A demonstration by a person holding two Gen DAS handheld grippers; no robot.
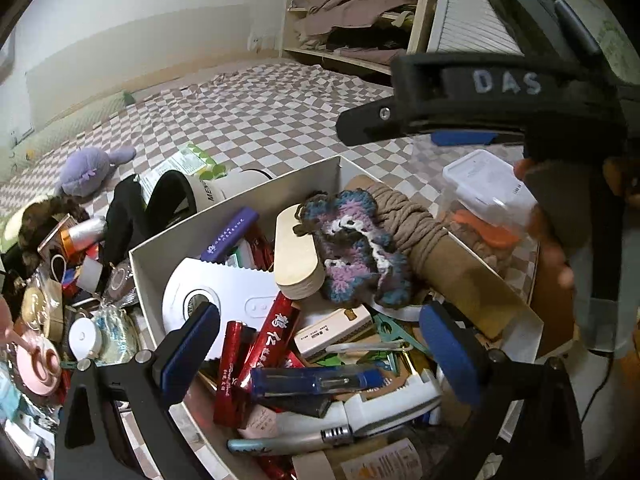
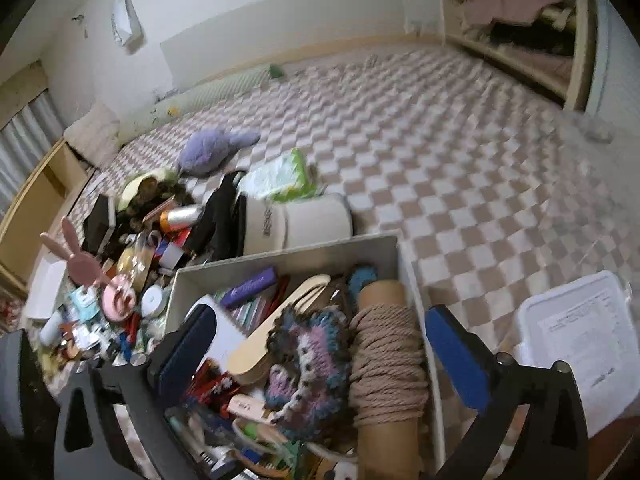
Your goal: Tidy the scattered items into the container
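both grippers hang over the grey cardboard box [image 1: 240, 210] on the checkered bedcover [image 2: 440, 160], and neither one holds anything. left gripper [image 1: 320, 344], blue pads spread wide, nothing between them, just the jumble inside below. right gripper [image 2: 332, 344], jaws wide apart too, pointing down at the same box. inside it: a crocheted purple-and-blue piece [image 1: 352, 248] lying against a cardboard tube wound with tan cord [image 2: 386, 360], pale wooden sticks [image 1: 296, 252], red foil packets [image 1: 276, 332], a blue-handled screwdriver [image 1: 316, 382]. left of the box a heap of scattered items [image 2: 120, 280] sits outside, with a purple plush toy [image 2: 212, 146] farther back. a clear lidded tub [image 2: 580, 340] stands just right of the box.
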